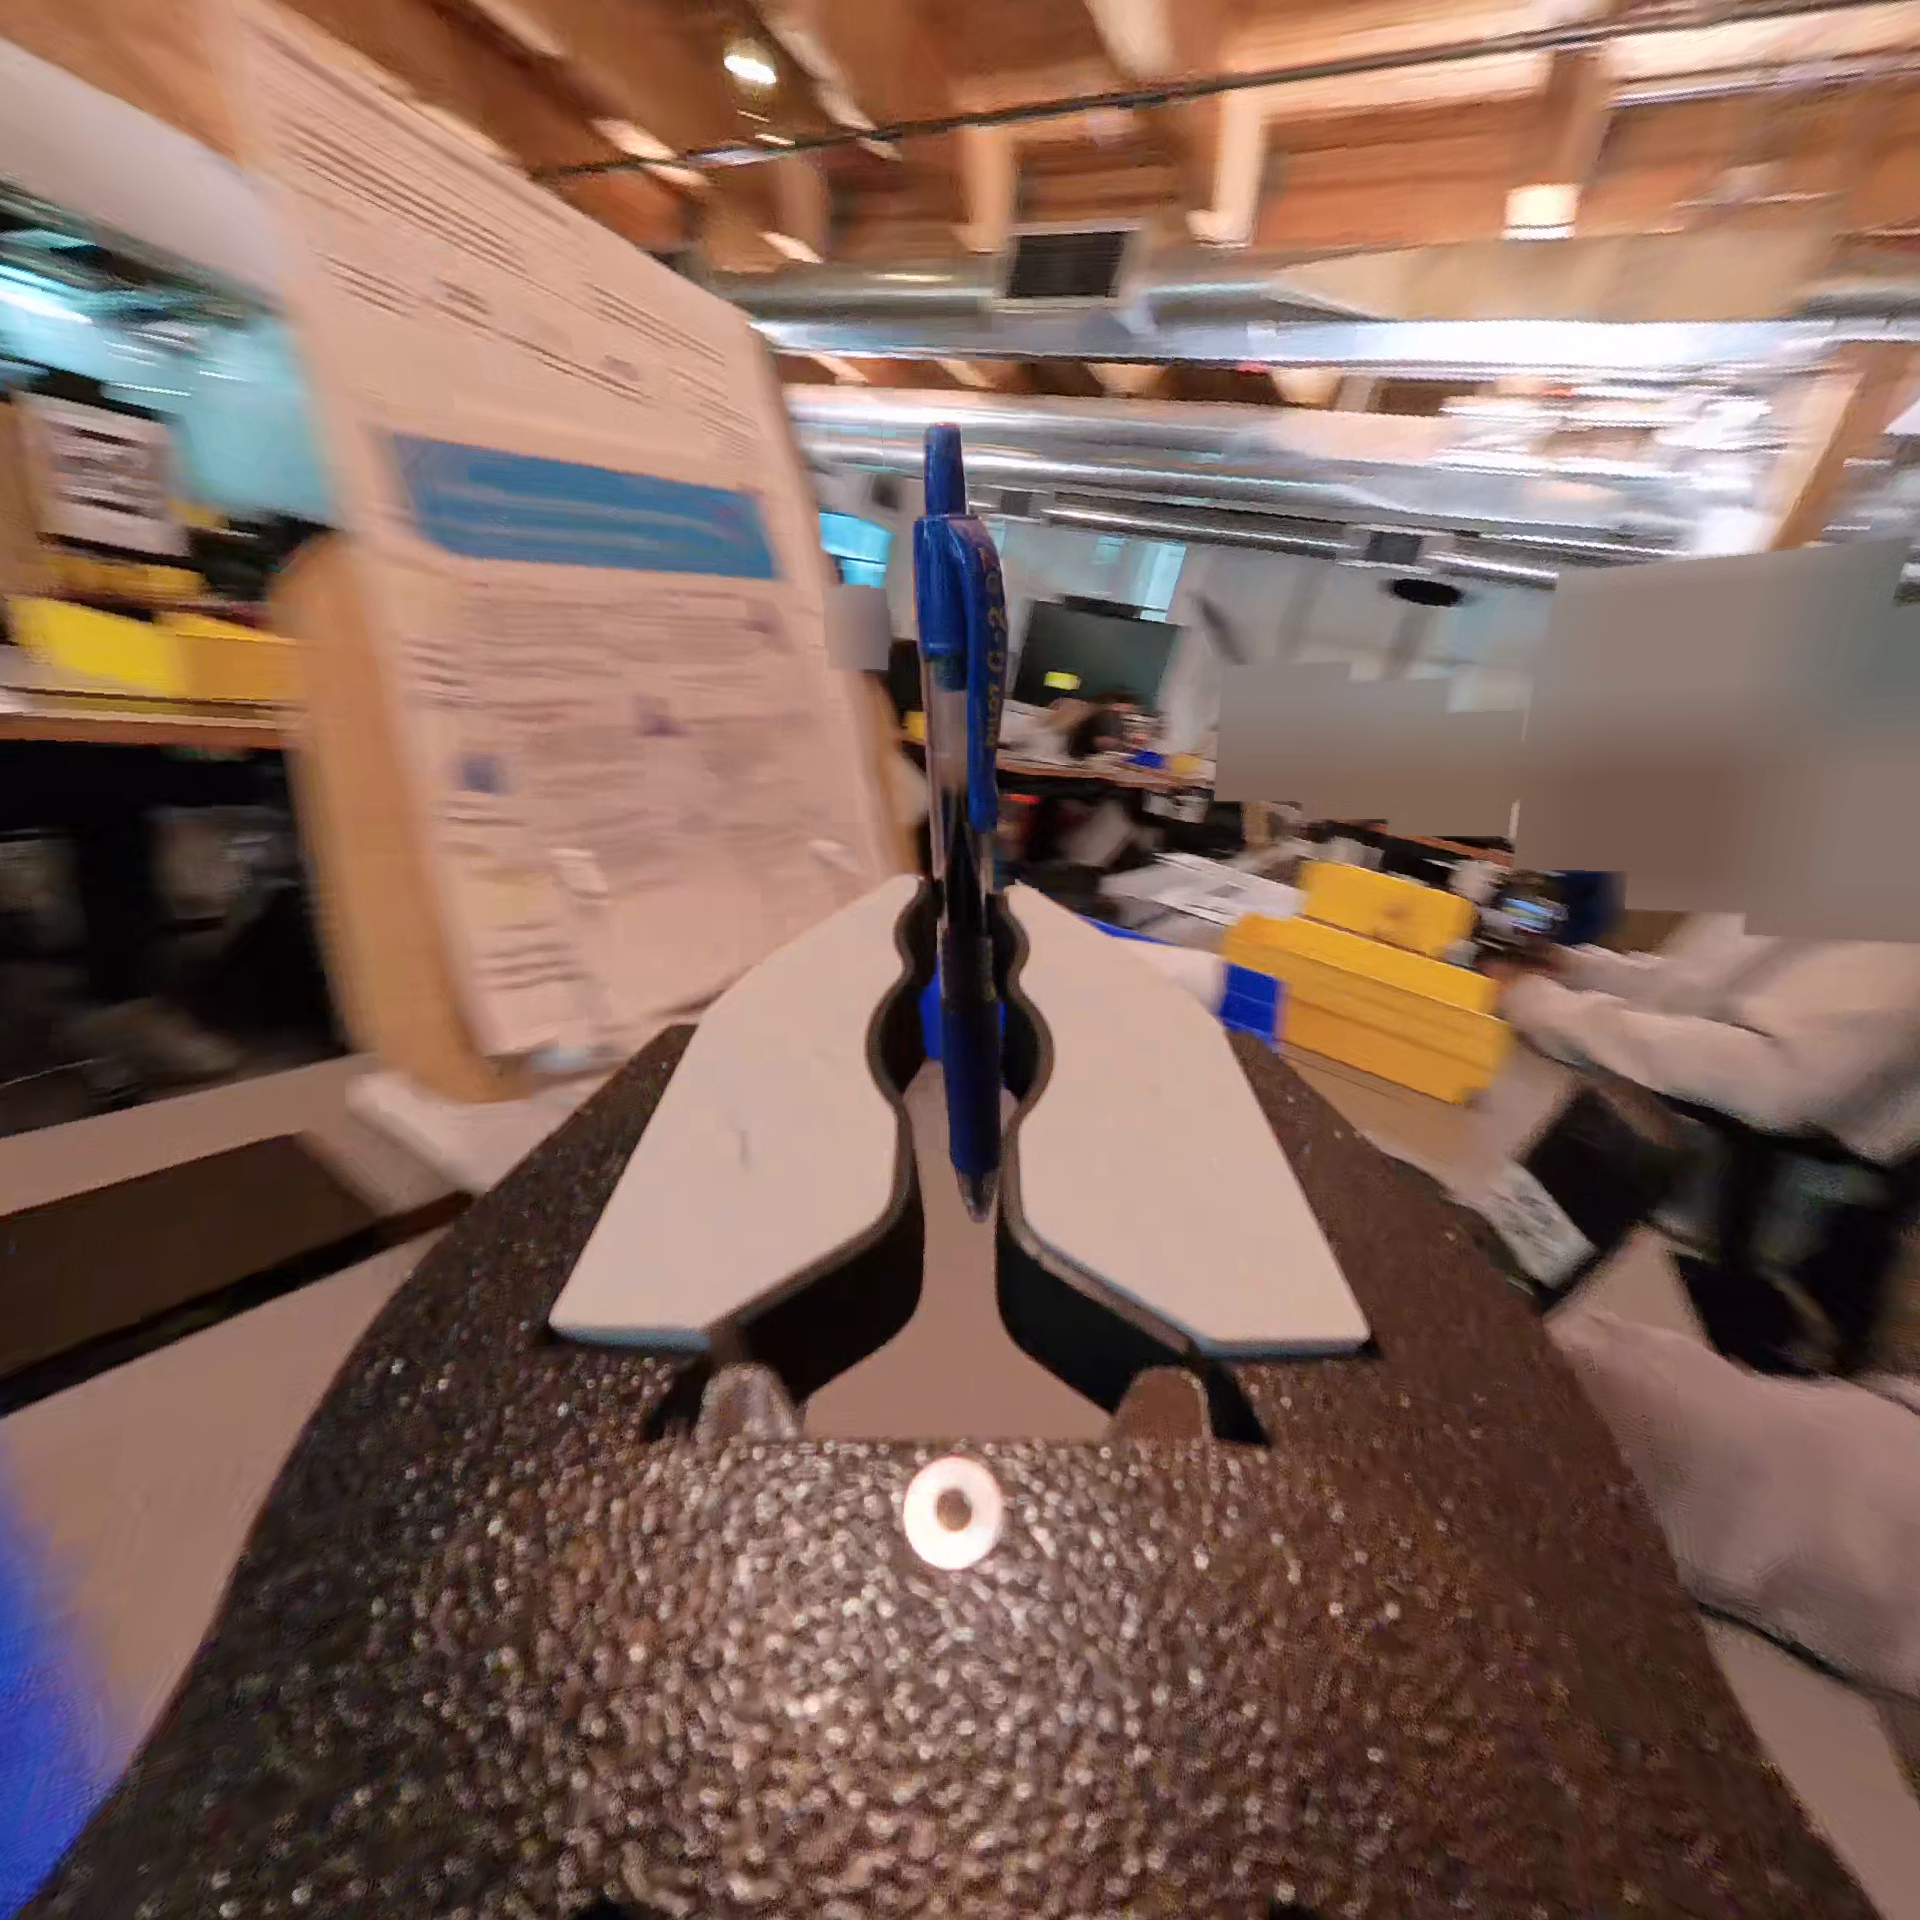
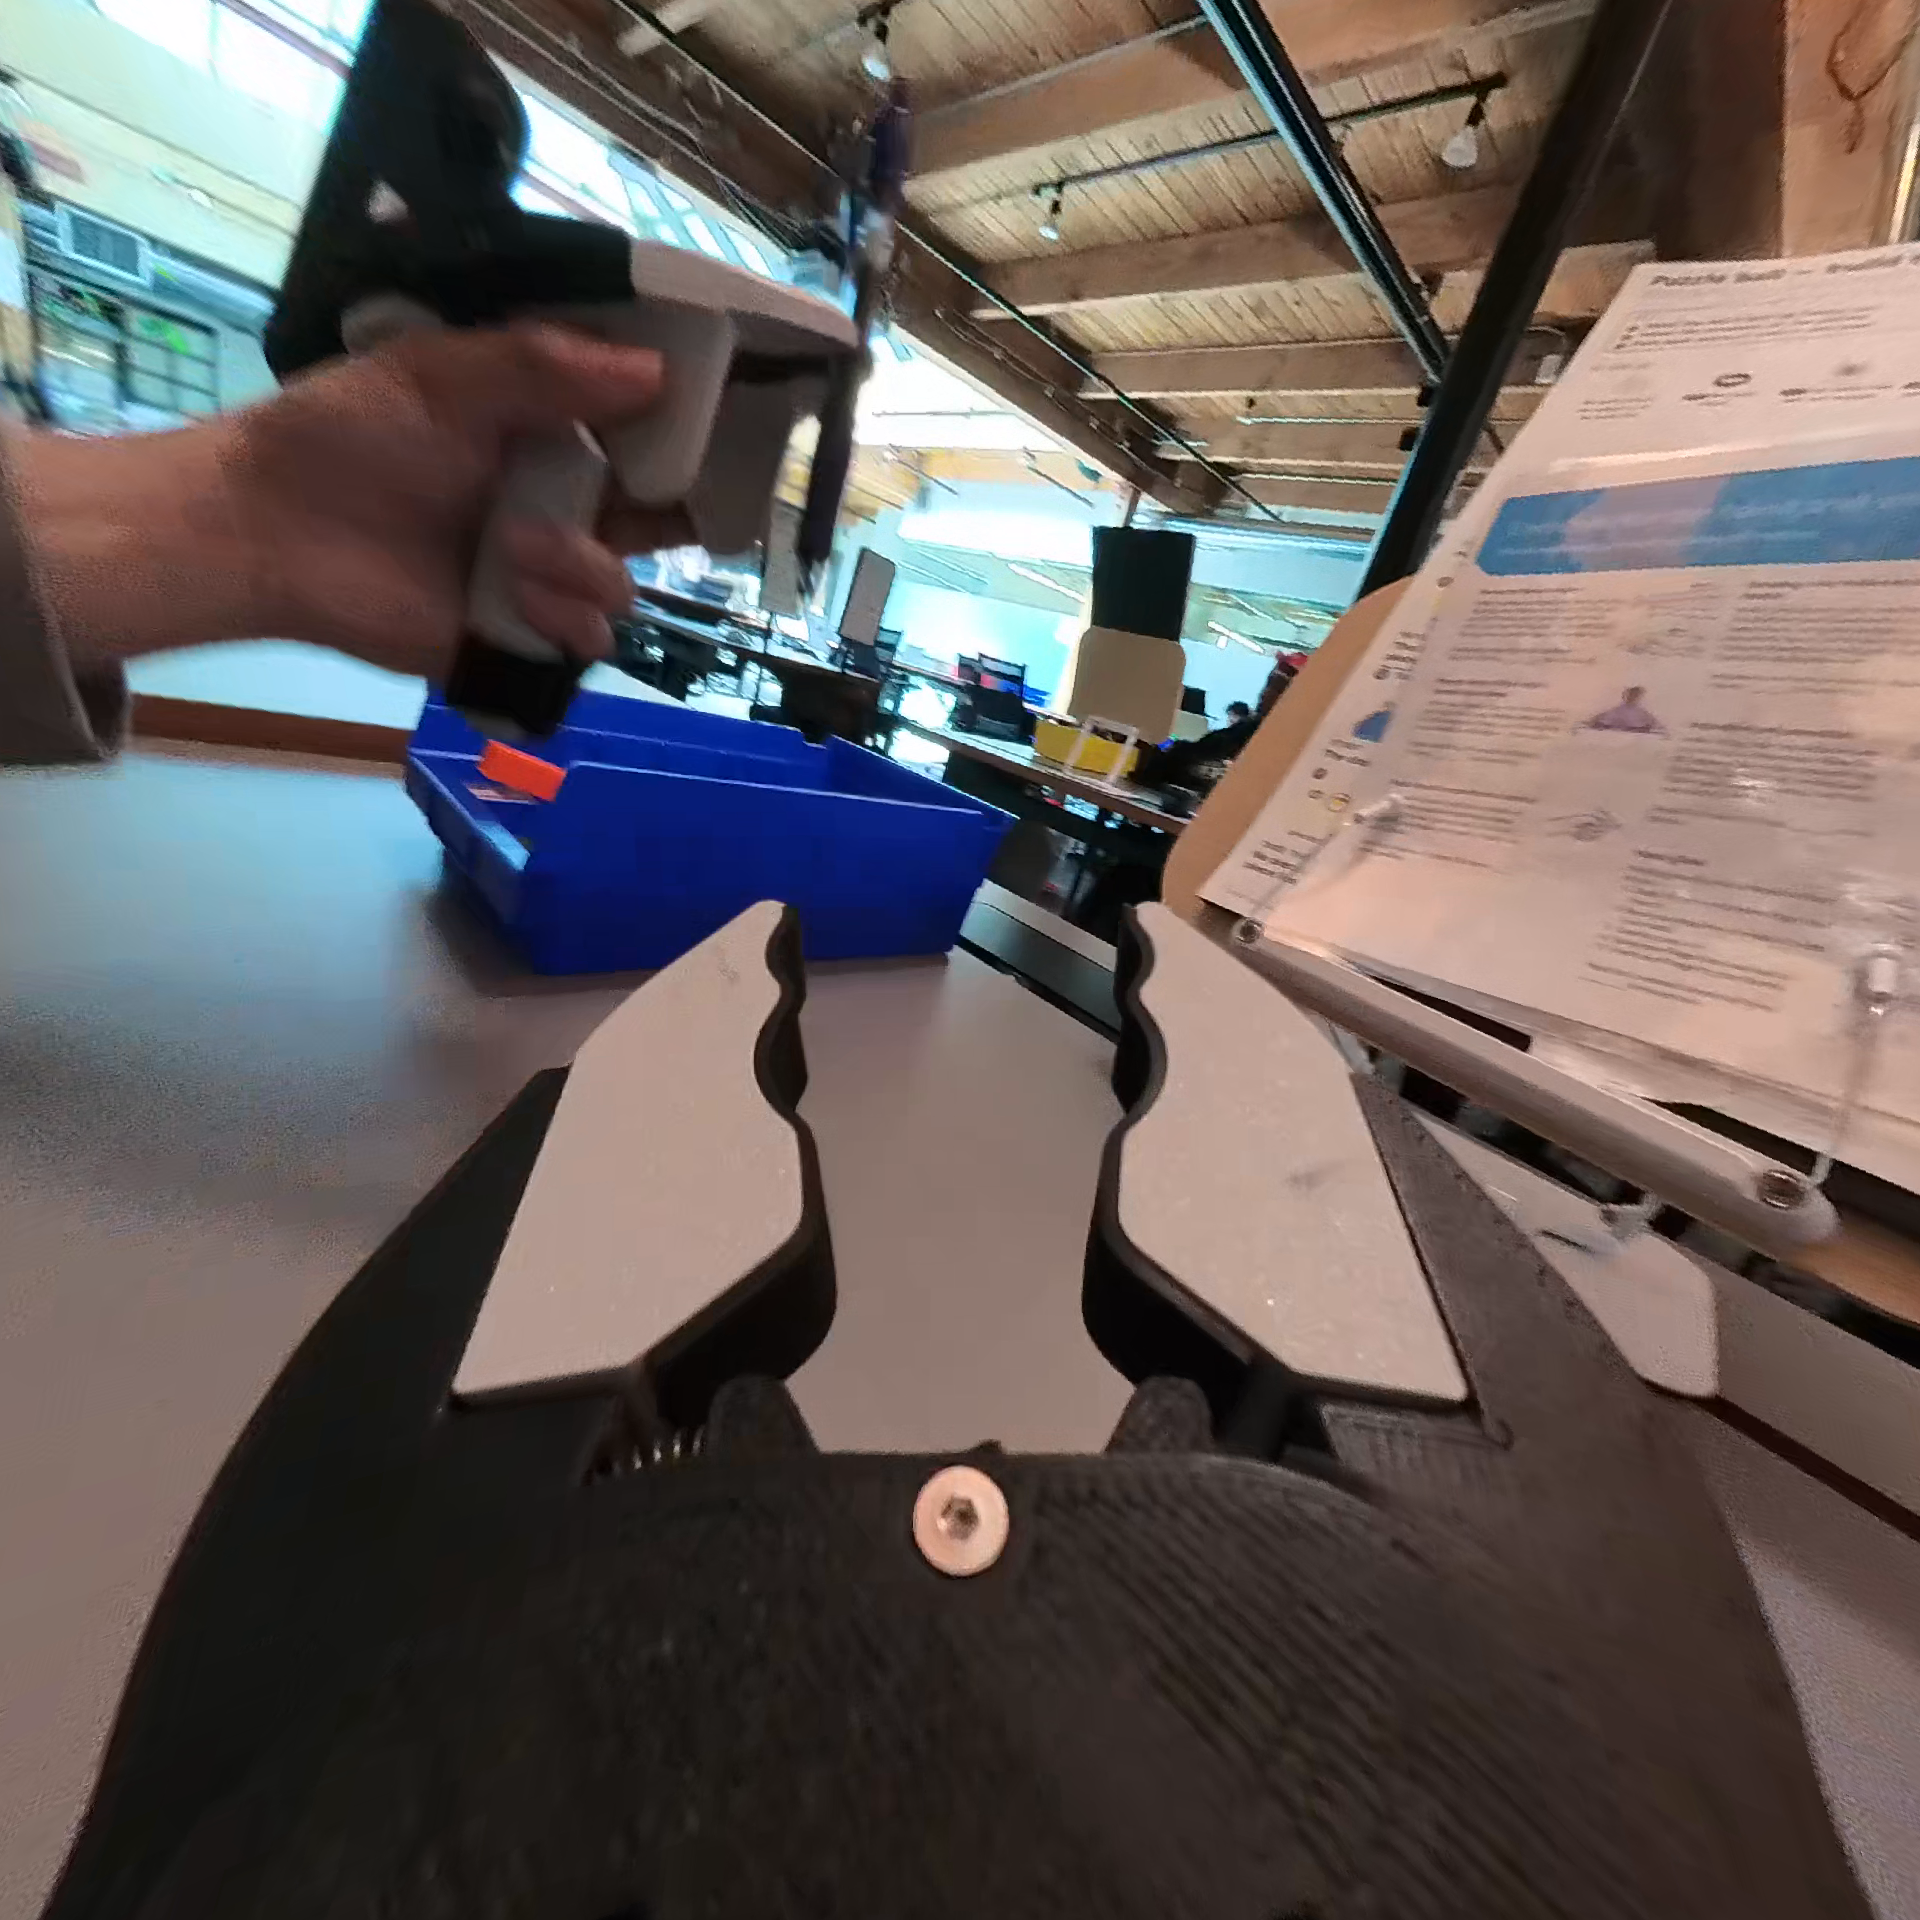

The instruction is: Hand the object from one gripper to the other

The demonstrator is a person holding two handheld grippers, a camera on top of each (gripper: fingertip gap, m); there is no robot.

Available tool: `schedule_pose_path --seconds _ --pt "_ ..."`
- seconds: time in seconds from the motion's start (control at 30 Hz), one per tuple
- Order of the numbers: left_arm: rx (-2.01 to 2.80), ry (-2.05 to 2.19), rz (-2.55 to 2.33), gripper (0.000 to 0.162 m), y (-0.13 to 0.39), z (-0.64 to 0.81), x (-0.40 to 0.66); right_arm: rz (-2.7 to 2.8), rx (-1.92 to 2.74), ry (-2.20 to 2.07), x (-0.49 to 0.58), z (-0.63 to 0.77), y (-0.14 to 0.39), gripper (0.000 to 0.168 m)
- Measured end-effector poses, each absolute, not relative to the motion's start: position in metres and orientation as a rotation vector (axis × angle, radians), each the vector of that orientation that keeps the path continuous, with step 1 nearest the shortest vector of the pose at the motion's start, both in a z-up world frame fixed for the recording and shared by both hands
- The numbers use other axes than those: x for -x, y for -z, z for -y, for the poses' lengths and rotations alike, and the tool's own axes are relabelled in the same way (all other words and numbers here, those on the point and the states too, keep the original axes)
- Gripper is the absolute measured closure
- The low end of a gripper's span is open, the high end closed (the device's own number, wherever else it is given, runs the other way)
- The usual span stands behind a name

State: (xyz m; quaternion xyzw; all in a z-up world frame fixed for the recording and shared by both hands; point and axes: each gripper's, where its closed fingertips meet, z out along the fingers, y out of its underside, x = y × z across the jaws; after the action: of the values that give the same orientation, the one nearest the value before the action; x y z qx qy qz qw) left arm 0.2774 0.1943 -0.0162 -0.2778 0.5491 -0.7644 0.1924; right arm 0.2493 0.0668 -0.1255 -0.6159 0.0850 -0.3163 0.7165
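A blue pen [image 1: 961,831] is held upright, squeezed between the left tongs [image 1: 961,914]. The right tongs [image 2: 956,997] are spread wide with nothing inside, above the grey surface [image 2: 208,935] near a blue bin [image 2: 727,831].

Motion-blurred printed sheet [image 1: 582,665] behind pen [image 1: 961,810]

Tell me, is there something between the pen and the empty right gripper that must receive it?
Nothing visible blocks it. The left gripper holds the blue pen upright in the air; the right gripper, jaws open, has only bare table ahead. The blue bin lies lower.
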Motion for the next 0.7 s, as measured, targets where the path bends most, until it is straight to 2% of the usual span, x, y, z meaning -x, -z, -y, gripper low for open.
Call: schedule_pose_path --seconds 0.1,0.27,0.37,0.43,0.53,0.6,0.7 --pt "0.589 2.346 -1.650 0.153 0.049 -0.120 -0.252 -0.154 1.297 0.654 -0.239 -0.066 0.116 0.112" --pt "0.522 2.557 -1.652 0.153 0.090 -0.078 -0.247 -0.189 1.324 0.542 -0.244 -0.065 0.125 0.127" --pt "0.600 2.530 -1.641 0.153 0.104 -0.078 -0.254 -0.120 1.401 0.537 -0.240 -0.074 0.138 0.140" --pt "0.647 2.565 -1.603 0.153 0.108 -0.082 -0.254 -0.102 1.454 0.569 -0.240 -0.079 0.147 0.157" --pt "0.688 2.548 -1.590 0.153 0.112 -0.083 -0.256 -0.084 1.507 0.668 -0.243 -0.082 0.153 0.155" --pt "0.703 2.512 -1.566 0.153 0.111 -0.083 -0.258 -0.091 1.537 0.769 -0.250 -0.081 0.157 0.145" --pt "0.703 2.488 -1.547 0.153 0.111 -0.081 -0.258 -0.058 1.559 0.811 -0.251 -0.081 0.160 0.151"
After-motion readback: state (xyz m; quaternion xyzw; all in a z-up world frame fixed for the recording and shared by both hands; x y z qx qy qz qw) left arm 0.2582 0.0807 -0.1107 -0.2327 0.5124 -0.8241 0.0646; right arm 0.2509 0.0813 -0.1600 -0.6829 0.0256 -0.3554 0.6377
